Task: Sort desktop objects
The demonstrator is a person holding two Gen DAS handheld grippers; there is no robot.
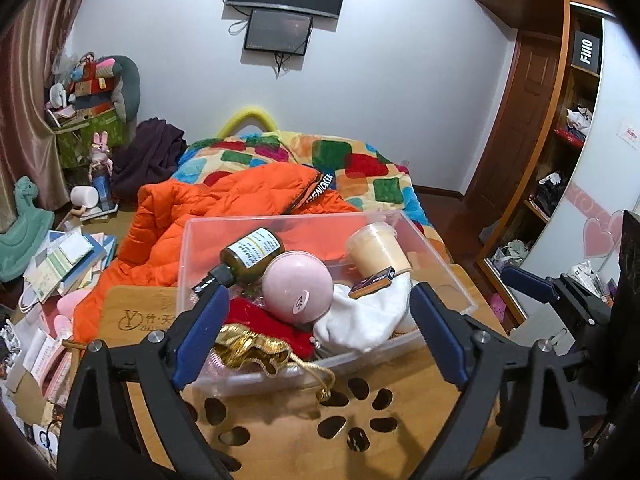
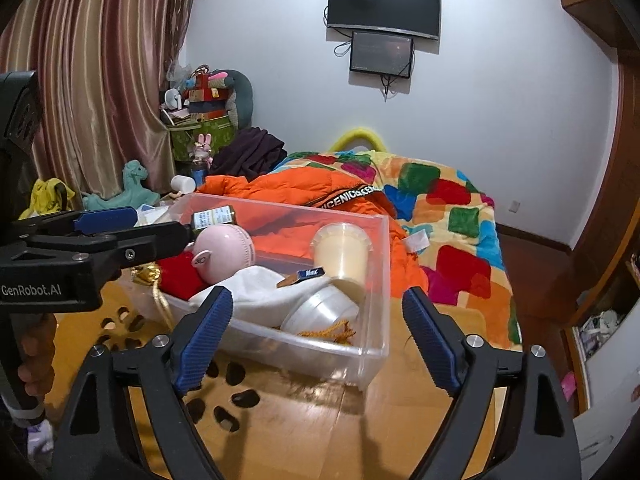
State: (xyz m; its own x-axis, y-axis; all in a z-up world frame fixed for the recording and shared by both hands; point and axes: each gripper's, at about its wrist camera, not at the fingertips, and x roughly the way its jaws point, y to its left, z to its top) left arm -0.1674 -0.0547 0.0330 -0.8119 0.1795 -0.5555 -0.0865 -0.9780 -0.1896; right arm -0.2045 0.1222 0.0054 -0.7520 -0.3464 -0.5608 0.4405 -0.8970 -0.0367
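Note:
A clear plastic bin [image 1: 440, 256] [image 2: 376, 344] stands on the bamboo table [image 1: 288, 432] [image 2: 320, 432]. It holds a dark green bottle [image 1: 252, 254], a pink ball-shaped object [image 1: 298, 286] [image 2: 222, 252], a cream cup [image 1: 378, 248] [image 2: 342, 254], a small brown box [image 1: 372, 282] [image 2: 306, 275], a white cloth [image 1: 368, 316] [image 2: 256, 288], a red pouch [image 1: 260, 320] and a gold drawstring bag [image 1: 252, 350]. My left gripper [image 1: 320, 332] [image 2: 132, 226] is open and empty over the bin's near edge. My right gripper [image 2: 318, 338] is open and empty before the bin's near right wall.
Behind the table lies a bed with an orange jacket [image 1: 200, 216] [image 2: 312, 192] and a colourful quilt [image 2: 452, 208]. Books and papers [image 1: 60, 264] lie heaped at the left. A wooden wardrobe [image 1: 540, 140] stands at the right. The table has cut-out holes [image 1: 352, 412].

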